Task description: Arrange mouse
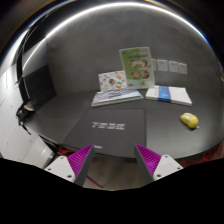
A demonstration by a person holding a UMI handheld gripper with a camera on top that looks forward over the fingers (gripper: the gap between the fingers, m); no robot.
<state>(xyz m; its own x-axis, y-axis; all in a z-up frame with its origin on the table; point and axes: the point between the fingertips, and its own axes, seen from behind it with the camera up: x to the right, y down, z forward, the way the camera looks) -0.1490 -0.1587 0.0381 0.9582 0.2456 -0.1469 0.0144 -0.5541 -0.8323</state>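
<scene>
Open gripper [112, 160] nears black mat [108, 130]; yellow mouse [189, 120] lies crosswise beyond.

This looks like an office or study desk: a grey tabletop [60, 115] against a plain wall, a dark mouse mat [108, 133] in the frame's lower middle, printed booklets [118, 97] and papers [168, 95] at centre right, a monitor [38, 85] at left.

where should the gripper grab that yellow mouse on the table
Grip the yellow mouse across its two long flanks, coming down from above. It lies low and flat on the table, clear of the books, beyond the open gripper and to its right.
</scene>
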